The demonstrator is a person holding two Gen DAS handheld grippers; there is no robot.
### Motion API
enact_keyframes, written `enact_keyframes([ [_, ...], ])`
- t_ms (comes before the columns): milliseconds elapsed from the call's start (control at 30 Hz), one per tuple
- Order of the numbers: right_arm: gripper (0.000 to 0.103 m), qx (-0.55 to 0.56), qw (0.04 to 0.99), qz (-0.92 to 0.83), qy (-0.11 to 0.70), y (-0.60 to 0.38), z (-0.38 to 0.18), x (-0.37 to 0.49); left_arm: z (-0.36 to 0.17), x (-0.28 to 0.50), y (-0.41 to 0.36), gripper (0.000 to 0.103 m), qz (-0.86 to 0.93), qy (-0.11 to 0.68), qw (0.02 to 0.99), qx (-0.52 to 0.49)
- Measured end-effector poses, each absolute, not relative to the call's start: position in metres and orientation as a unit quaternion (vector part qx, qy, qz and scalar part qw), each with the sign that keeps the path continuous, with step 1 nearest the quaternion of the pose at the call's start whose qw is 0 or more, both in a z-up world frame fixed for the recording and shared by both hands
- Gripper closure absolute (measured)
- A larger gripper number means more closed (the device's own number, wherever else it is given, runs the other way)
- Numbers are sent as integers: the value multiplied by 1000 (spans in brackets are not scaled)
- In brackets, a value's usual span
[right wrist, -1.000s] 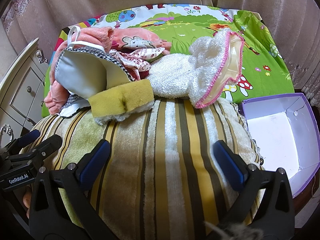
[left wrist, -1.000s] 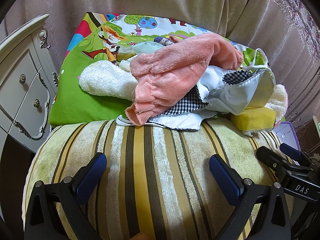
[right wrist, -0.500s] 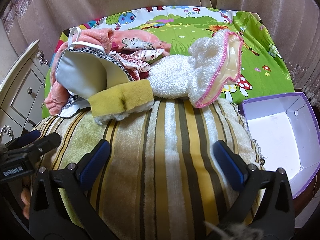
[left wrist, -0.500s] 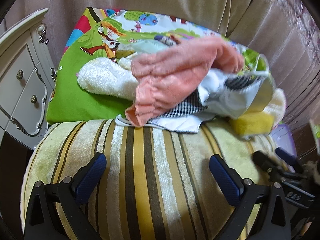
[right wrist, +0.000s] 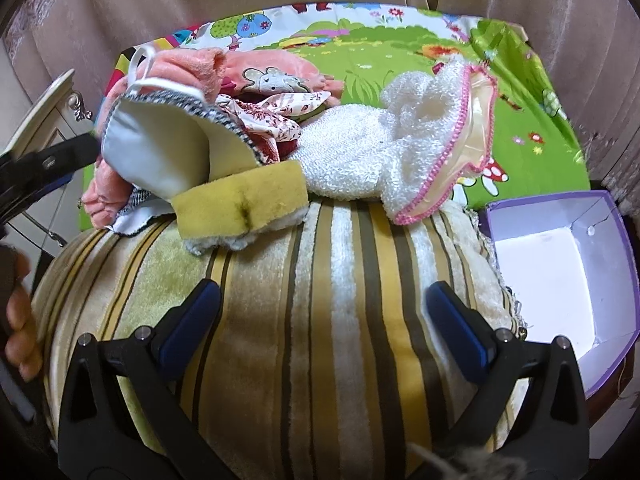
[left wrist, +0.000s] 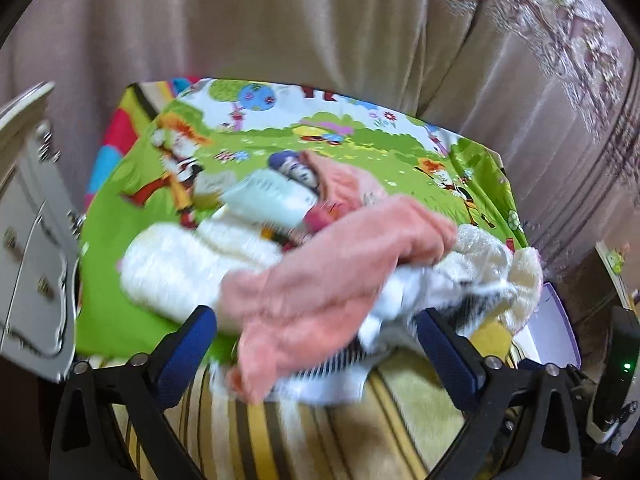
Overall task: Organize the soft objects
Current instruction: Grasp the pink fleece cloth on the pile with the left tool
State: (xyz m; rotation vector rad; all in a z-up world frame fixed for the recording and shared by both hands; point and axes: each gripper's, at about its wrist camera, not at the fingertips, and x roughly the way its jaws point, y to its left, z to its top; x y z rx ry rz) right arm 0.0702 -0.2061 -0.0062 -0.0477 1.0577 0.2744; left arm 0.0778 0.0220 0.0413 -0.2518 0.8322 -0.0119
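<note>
A pile of soft things lies on a cartoon-print mat (left wrist: 360, 148) behind a striped cushion (right wrist: 320, 320). A pink towel (left wrist: 332, 280) lies on top, over a white fluffy cloth (left wrist: 176, 268) and a checked face mask (right wrist: 160, 152). A yellow sponge (right wrist: 240, 204) and a white glove with pink trim (right wrist: 400, 160) rest at the cushion's far edge. My left gripper (left wrist: 316, 344) is open, its fingers either side of the pink towel's near end. My right gripper (right wrist: 324, 320) is open and empty above the cushion.
An open purple box (right wrist: 560, 264) with a white inside stands right of the cushion. A white drawer cabinet (left wrist: 32, 240) stands at the left. Beige curtains (left wrist: 320, 20) hang behind the mat.
My left gripper has moved forward over the cushion to the pile, and its view is now blurred. My right gripper has hardly moved.
</note>
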Motion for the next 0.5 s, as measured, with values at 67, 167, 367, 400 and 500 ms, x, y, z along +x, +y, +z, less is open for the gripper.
enact_keyframes([
  [67, 0, -27, 841, 142, 521, -207, -6, 77, 42, 89, 21, 7, -10, 404, 907, -116],
  [167, 0, -31, 824, 163, 541, -210, -7, 84, 36, 110, 23, 16, -20, 415, 903, -107],
  [367, 0, 13, 833, 188, 520, -227, 2, 83, 26, 120, 26, 65, -39, 426, 897, -115],
  [400, 0, 17, 838, 187, 513, -231, 6, 84, 27, 119, 28, 69, -40, 423, 897, -119],
  [500, 0, -2, 856, 176, 486, -235, 17, 84, 33, 117, 34, 78, -38, 410, 902, -132],
])
